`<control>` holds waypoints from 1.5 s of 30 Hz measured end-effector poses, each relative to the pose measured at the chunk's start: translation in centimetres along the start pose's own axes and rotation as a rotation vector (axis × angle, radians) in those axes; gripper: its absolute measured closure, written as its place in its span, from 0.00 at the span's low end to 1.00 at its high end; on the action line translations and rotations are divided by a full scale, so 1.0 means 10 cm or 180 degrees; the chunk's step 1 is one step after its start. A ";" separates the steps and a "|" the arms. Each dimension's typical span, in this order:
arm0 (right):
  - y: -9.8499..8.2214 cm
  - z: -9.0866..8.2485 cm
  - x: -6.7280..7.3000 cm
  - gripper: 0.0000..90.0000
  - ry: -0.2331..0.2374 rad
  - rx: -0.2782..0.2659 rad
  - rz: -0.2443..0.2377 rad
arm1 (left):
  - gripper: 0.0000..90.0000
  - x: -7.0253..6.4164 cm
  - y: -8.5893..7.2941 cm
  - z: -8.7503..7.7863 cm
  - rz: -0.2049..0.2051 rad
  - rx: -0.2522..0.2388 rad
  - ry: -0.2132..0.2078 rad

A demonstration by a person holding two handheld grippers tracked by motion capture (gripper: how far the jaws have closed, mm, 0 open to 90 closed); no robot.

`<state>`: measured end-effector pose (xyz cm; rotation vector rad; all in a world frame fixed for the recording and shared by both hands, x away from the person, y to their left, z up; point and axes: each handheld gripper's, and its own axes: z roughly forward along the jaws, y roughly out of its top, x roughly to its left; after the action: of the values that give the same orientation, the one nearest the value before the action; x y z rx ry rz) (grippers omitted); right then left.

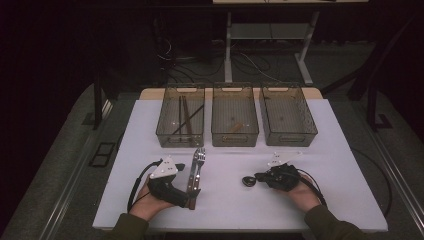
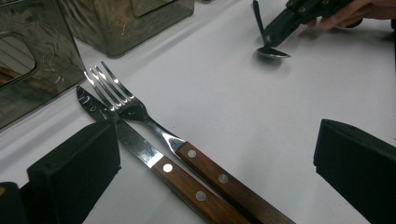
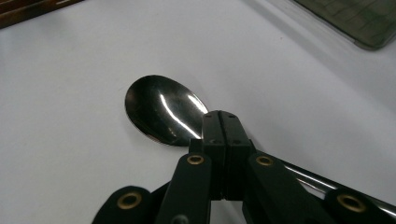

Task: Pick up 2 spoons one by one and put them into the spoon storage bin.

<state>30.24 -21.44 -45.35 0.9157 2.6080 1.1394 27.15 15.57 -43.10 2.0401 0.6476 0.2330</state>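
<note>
On the white table [image 1: 225, 200], a fork [image 1: 198, 162] and a wooden-handled knife [image 1: 191, 186] lie side by side. My left gripper [image 1: 176, 176] rests just left of them. In the left gripper view it [image 2: 217, 140] stands open, with the fork [image 2: 140, 114] and knife [image 2: 140, 149] lying between its jaws, untouched. My right gripper [image 1: 259, 177] points left at a metal spoon [image 1: 248, 181]. Seen from the right gripper view, it [image 3: 222, 125] is shut at the neck of the spoon [image 3: 159, 109], whose handle runs off to the lower right. The left gripper view also shows that spoon [image 2: 273, 52].
Three clear grey bins stand in a row at the back: the left bin [image 1: 166, 131] holds long thin sticks, the middle bin [image 1: 235, 137] a small brown piece, and beside it the right bin [image 1: 290, 137]. Cables trail from both grippers. The floor drops off around the table.
</note>
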 end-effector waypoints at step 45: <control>-0.02 -0.34 -0.91 1.00 -0.0665 0.0082 0.0668 | 0.00 0.01 0.00 -0.01 0.0005 0.0002 -0.0046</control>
<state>36.24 -28.99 -44.06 1.2651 2.4092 0.9947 27.20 15.69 -43.08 2.0412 0.6372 0.2190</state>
